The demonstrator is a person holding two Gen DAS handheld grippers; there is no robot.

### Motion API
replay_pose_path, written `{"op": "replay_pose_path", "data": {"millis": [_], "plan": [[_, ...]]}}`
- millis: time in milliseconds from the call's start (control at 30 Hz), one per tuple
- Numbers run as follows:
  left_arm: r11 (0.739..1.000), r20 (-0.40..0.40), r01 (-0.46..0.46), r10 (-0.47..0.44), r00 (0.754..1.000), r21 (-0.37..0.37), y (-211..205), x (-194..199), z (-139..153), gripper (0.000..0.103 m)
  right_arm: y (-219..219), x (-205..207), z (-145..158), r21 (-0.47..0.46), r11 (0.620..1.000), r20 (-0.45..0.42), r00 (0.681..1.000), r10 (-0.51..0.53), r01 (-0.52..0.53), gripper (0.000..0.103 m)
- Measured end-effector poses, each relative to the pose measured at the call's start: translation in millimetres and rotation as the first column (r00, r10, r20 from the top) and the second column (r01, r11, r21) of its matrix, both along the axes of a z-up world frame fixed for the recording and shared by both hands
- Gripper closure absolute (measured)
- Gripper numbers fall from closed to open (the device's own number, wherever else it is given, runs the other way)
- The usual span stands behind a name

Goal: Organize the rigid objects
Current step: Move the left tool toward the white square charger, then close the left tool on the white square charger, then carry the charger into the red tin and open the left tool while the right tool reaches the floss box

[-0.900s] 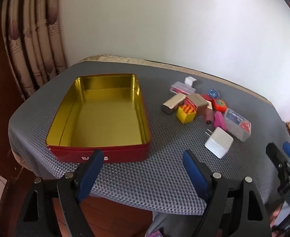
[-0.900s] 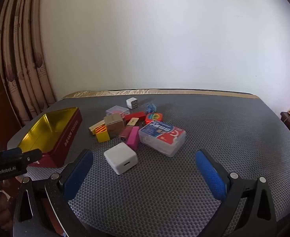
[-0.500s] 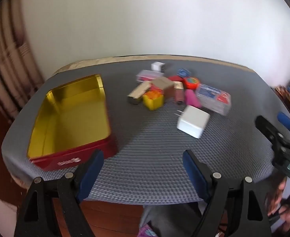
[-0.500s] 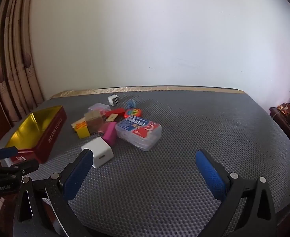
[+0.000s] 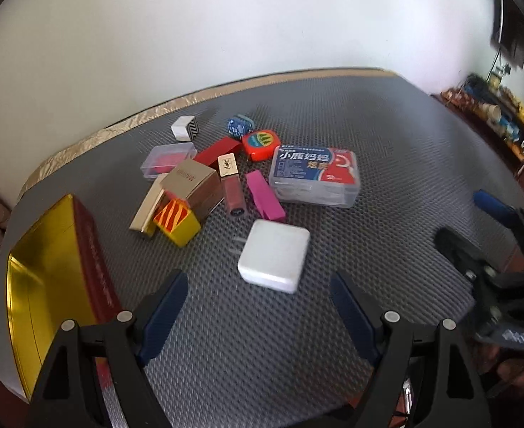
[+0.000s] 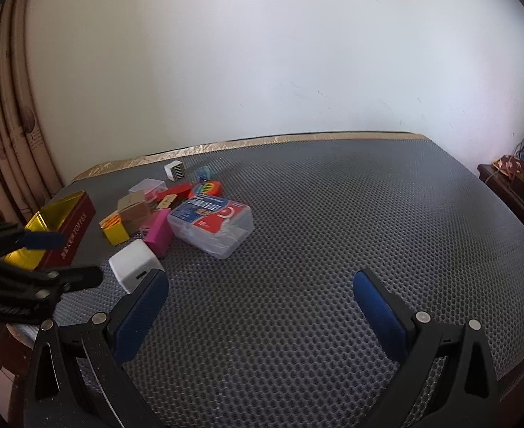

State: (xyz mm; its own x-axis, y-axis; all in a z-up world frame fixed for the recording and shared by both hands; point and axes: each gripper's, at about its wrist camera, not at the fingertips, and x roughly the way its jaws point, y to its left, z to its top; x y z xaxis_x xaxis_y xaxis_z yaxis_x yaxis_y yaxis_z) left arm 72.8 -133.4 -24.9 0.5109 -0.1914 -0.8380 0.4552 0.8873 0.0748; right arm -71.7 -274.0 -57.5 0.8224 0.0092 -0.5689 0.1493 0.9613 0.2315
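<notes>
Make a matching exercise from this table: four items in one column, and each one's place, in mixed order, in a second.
Items:
1. charger
2. tin
3. floss box
4. zigzag cube

Places:
A. at the table's left edge, open and empty
B. farthest back, nearest the wall
C. nearest the open left gripper, just ahead of its fingers
D. on the right side of the pile, beside the pink box

Pairs: 1-C, 2-A, 3-D, 4-B
</notes>
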Motion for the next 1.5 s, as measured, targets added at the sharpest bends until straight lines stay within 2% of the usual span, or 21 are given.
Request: {"op": "replay_pose_path", "data": {"millis": [100,267,367,567,733,900,933,967,1000,1033,1133,1300,1500], "plan": [[0.999,-0.118,-0.017,0.010,0.993,-0.052,1.4,22.5,-12.2,0.019,-6.6,4.8,-5.9,0.015,1.000,-0.023,1.000,-0.006,0.006,0.000],[0.983,-0.199,-0.127,0.099,0.975,-0.132,13.6,42.1,-23.2,0.019,-16.1,9.7,-14.5,0.041,0.999,-0.045,0.999,-0.007,0.008,0.000],[0.970,-0.260,-0.169,0.119,0.958,-0.176,12.9,54.6,-31.7,0.019,-19.1,11.5,-19.3,0.057,0.998,-0.060,0.998,-0.001,0.005,0.000],[0.979,-0.292,-0.151,0.106,0.951,-0.137,-6.3,59.5,-40.1,0.019,-21.8,13.4,-24.1,0.071,0.998,-0.071,0.997,0.010,-0.005,0.000],[0.970,-0.309,-0.192,0.139,0.941,-0.151,-3.6,64.1,-45.0,0.019,-23.6,16.2,-26.2,0.081,0.997,-0.078,0.997,0.014,-0.008,0.000],[0.976,-0.267,-0.191,0.157,0.951,-0.104,-10.2,65.2,-53.6,0.019,-23.4,18.5,-28.6,0.088,0.996,-0.088,0.996,0.029,-0.022,0.000],[0.976,-0.255,-0.187,0.155,0.954,-0.108,-14.3,64.3,-50.5,0.023,-23.7,18.9,-28.9,0.088,0.996,-0.088,0.996,0.030,-0.022,0.000],[0.977,-0.240,-0.187,0.158,0.958,-0.103,-16.0,62.7,-50.6,0.033,-23.5,20.3,-29.6,0.089,0.996,-0.090,0.995,0.030,-0.022,0.000],[0.980,-0.223,-0.179,0.155,0.962,-0.091,-17.3,59.5,-49.5,0.039,-23.2,21.2,-30.6,0.090,0.996,-0.093,0.995,0.030,-0.021,0.000],[0.981,-0.216,-0.175,0.154,0.964,-0.086,-18.2,60.9,-48.7,0.039,-23.5,21.8,-31.8,0.094,0.995,-0.097,0.995,0.031,-0.022,0.000],[0.978,-0.220,-0.177,0.150,0.964,-0.111,-12.8,57.9,-48.3,0.039,-24.1,23.4,-35.7,0.105,0.994,-0.110,0.993,0.035,-0.024,0.000],[0.960,-0.247,-0.203,0.153,0.957,-0.193,19.4,38.3,-47.1,0.039,-25.7,22.6,-39.8,0.105,0.994,-0.110,0.993,0.031,-0.020,0.000],[0.944,-0.219,-0.212,0.157,0.963,-0.251,40.8,10.6,-15.4,0.039,-24.5,24.4,-41.2,0.101,0.995,-0.105,0.994,0.037,-0.026,0.000]]}}
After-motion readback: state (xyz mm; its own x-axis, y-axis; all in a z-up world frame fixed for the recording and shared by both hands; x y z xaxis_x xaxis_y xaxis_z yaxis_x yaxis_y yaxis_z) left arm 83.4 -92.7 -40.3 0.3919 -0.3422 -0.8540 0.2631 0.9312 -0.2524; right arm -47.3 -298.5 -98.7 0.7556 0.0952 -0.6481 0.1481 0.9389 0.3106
